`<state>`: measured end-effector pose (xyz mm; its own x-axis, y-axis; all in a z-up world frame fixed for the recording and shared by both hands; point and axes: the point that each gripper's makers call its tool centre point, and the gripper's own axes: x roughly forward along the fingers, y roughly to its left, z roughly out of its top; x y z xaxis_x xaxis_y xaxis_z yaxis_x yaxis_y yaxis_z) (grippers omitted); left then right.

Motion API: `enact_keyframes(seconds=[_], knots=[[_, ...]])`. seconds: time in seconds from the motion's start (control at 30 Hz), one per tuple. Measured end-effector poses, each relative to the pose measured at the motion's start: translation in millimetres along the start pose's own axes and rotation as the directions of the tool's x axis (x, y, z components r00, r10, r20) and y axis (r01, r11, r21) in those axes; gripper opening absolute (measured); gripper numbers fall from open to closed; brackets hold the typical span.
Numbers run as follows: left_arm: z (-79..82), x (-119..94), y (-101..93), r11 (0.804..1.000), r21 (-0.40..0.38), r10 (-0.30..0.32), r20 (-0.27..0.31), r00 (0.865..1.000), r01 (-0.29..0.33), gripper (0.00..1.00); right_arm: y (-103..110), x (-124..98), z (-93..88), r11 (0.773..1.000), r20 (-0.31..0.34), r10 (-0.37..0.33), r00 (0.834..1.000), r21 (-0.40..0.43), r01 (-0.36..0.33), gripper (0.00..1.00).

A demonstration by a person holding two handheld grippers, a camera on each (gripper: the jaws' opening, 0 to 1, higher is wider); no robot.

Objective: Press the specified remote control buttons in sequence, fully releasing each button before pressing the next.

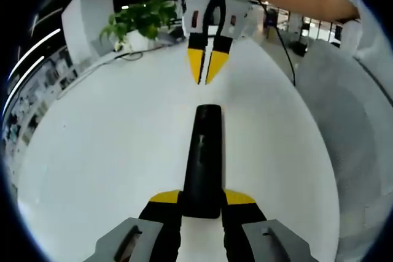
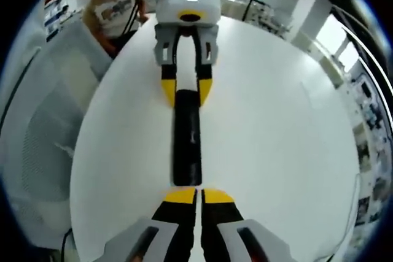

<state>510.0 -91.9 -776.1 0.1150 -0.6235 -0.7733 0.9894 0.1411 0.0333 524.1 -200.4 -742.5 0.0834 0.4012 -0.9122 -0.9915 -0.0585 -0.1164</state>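
While the black remote control lies lengthwise on the round white bench, the left tongs grip its near end, one yellow-tipped jaw on each side of the body. In the left gripper view the remote runs straight away from those jaws toward the right tongs, which point down at the bench beyond its far end, their yellow tips drawn close together with nothing between them and apart from the remote. In the right gripper view the same remote stretches between the two tools: the right tongs sit closed, tips nearly touching, just beside its near end, and the left tongs clasp the far end. Whether the right tips touch the remote cannot be told. No buttons can be made out on its dark surface. A leafy green plant stands past the bench edge, and a person's bare forearm reaches in behind the right tongs.
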Motion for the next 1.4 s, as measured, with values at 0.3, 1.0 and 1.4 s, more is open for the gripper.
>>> enact_keyframes(seconds=[0.3, 1.0, 1.4], knots=[[-0.2, 0, 0.7, 1.0, 0.002, -0.001, -0.003, 1.0, 0.001, 0.24, 2, 8, 3.3, 0.999, -0.018, 0.034, 0.999, -0.023, -0.034, 0.0], [-1.1, 1, 1.4, 1.0, 0.004, -0.003, -0.011, 1.0, 0.003, 0.24, 8, 22, 3.1, 0.995, -0.092, 0.085, 0.992, -0.053, -0.09, 0.0], [-0.9, 1, 1.1, 1.0, 0.005, -0.006, -0.01, 1.0, 0.006, 0.24, 8, 27, -0.3, 0.992, -0.123, 0.091, 0.988, -0.074, -0.101, 0.0]])
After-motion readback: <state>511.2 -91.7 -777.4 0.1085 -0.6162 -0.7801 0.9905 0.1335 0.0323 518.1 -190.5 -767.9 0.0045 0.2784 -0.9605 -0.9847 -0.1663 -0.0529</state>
